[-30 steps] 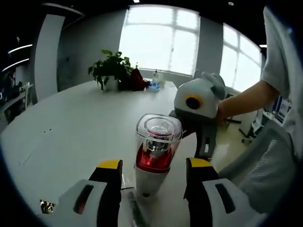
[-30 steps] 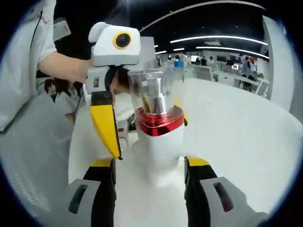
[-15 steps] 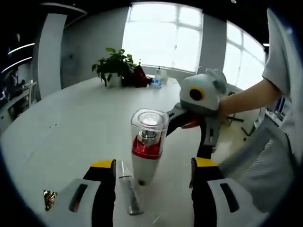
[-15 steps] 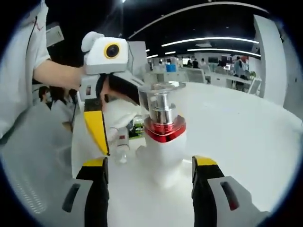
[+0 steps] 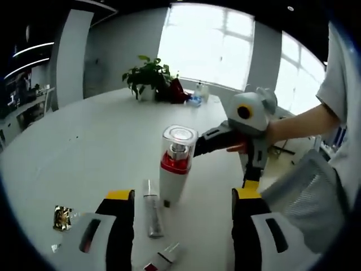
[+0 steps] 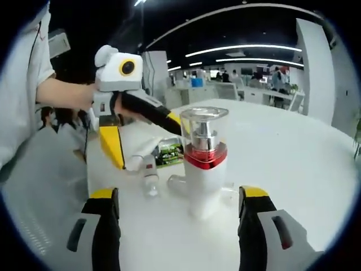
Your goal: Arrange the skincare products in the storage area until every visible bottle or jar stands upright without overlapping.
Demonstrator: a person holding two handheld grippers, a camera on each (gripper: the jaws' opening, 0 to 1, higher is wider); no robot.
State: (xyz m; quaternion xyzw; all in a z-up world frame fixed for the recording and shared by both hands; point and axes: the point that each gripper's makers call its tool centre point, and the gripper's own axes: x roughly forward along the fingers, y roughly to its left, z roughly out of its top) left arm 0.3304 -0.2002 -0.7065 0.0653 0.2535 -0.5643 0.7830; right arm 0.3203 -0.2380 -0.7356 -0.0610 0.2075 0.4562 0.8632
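Note:
A white pump bottle (image 5: 174,172) with a red collar and a clear cap stands upright on the white table (image 5: 84,152). My left gripper (image 5: 183,195) is open just short of its base and touches nothing. From the opposite side my right gripper (image 6: 180,195) faces the same bottle (image 6: 204,169), also open and apart from it. A silver tube (image 5: 151,217) lies flat beside the bottle. A small red-and-white item (image 5: 163,259) lies closer to me. In the right gripper view a small bottle (image 6: 149,179) and a white tube (image 6: 135,162) lie on their sides.
A gold foil packet (image 5: 62,217) lies at the left. A green sachet (image 6: 169,155) lies behind the bottle. A potted plant (image 5: 149,76) and small bottles (image 5: 197,97) stand at the far table edge. A person's hand holds each gripper, and a mesh chair (image 5: 304,192) stands at the right.
Both grippers have drawn back from the pump bottle, which now looks smaller and stays upright on the table. More of the lying items have come into view.

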